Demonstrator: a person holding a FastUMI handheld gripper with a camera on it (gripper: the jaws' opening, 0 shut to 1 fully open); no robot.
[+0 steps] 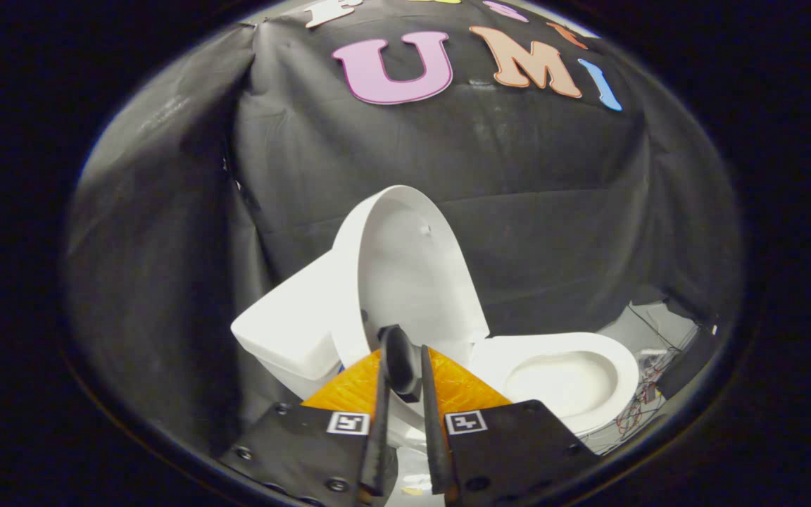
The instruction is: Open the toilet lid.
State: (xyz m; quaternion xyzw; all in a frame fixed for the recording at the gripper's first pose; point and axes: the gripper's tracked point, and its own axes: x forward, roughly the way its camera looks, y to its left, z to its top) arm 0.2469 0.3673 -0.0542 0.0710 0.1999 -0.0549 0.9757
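1. Nearest my camera, the gripper (403, 352) has its fingers (379, 422) drawn close together with only a narrow slot between them, and nothing is pinched there.
2. Each finger carries a square marker (348, 423) near its base, where the black mounts sit.
3. Just ahead of the tips I see the lid (412, 274) — it stands raised, its inner face turned my way, leaning back toward the tank (291, 329).
4. I cannot tell whether the tips touch the lid's lower edge; they overlap it from my angle, near the hinge end.
5. Beyond the fingers and off to the right lies the bowl (564, 380), uncovered, its seat rim down and flat.
6. My view is tilted, so the toilet looks slanted, the tank on the left and the bowl lower on the right.
7. Black cloth (553, 211) hangs behind the toilet as the booth wall, creased and folded at the left corner.
8. Past the bowl's far rim, on the floor (631, 327), a tangle of thin wires (641, 405) lies — some red, some pale.
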